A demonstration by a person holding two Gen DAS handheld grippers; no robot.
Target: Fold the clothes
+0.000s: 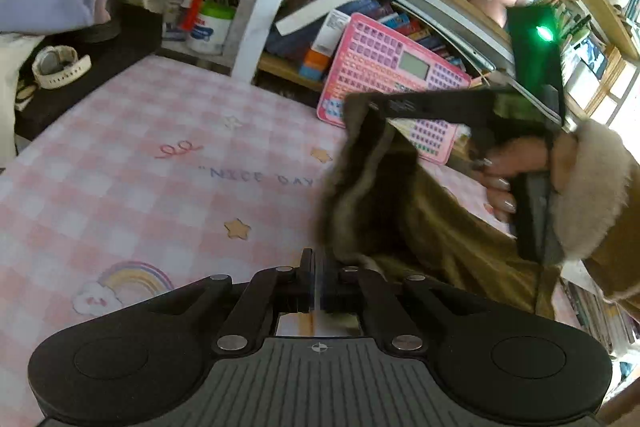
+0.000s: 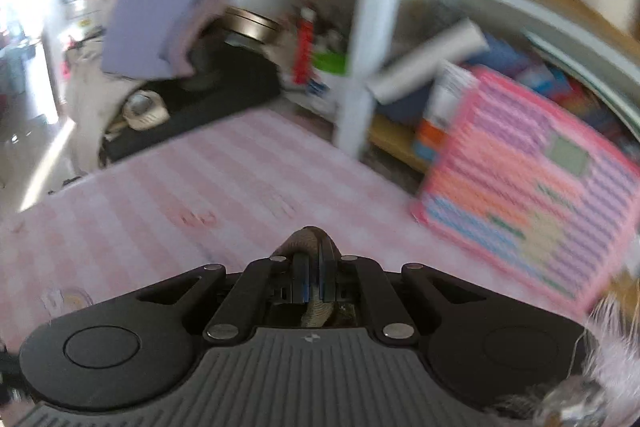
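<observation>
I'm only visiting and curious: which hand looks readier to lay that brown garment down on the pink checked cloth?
Probably the right hand-held gripper: its jaws are shut on the brown garment and hold it up above the pink checked cloth. The left hand-held gripper is shut at the garment's lower edge; whether it grips is unclear.

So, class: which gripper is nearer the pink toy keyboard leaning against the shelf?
Right. The right gripper is raised just in front of the pink toy keyboard; the left gripper sits further back over the checked sheet.

Toy keyboard behind garment, on bedsheet
</observation>
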